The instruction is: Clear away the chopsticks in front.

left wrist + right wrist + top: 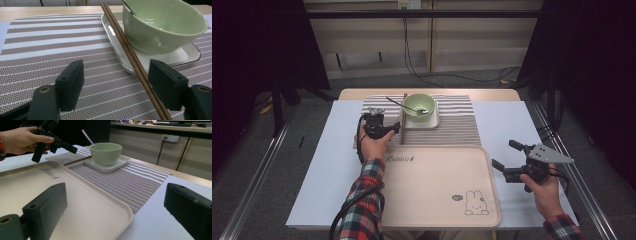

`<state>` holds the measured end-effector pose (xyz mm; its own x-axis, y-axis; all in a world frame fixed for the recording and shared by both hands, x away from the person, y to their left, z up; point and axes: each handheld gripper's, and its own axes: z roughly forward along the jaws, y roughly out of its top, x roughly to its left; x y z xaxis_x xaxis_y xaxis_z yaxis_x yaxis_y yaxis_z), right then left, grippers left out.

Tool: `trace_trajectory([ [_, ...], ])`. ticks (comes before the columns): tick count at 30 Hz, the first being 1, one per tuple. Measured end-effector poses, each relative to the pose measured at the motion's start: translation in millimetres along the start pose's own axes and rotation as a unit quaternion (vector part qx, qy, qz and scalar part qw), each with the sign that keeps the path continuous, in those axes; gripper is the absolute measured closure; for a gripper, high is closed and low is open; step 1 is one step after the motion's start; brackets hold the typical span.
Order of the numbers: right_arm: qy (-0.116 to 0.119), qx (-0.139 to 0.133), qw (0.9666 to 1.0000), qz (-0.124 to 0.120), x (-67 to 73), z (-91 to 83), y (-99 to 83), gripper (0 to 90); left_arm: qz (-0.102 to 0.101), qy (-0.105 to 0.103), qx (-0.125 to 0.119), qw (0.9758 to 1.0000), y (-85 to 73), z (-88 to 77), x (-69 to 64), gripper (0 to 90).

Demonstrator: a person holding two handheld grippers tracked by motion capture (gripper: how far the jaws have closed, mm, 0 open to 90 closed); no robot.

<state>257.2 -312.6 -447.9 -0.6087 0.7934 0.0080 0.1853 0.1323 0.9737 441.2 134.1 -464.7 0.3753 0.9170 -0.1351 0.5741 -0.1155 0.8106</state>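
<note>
The left gripper [116,80] hangs low over the striped mat [50,57] with its jaws parted and nothing pinched yet; the chopsticks [130,55] run slantwise between them, close against the right-hand jaw and clear of the other. The pair lies side by side, its near end on the mat and its middle propped on the rim of the small white dish [130,66], just beside the green bowl [162,27] that stands in that dish with a spoon [404,106] leaning in it. Thin, stiff, light wooden sticks like these will likely roll or splay apart when squeezed, so the best hold looks to be across both at once, near the raised middle where there is room beneath. The right gripper [507,160] rests wide open beside the beige tray [437,200], holding nothing.
</note>
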Motion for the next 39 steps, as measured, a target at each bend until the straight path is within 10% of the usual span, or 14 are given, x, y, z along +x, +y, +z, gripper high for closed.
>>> trace_trajectory([
  [17, -0.006, -0.003, 1.0, 0.0, -2.1, 2.8, 0.6, 4.3, -0.06, -0.016, 0.03, 0.9976, 8.4, 18.4, -4.6, 50.8],
  [39, 0.0, -0.008, 1.0, 0.004, -3.7, 3.3, 1.1, 4.6, -0.074, -0.006, 0.036, 0.9966, 13.5, 31.3, -9.3, 58.2],
])
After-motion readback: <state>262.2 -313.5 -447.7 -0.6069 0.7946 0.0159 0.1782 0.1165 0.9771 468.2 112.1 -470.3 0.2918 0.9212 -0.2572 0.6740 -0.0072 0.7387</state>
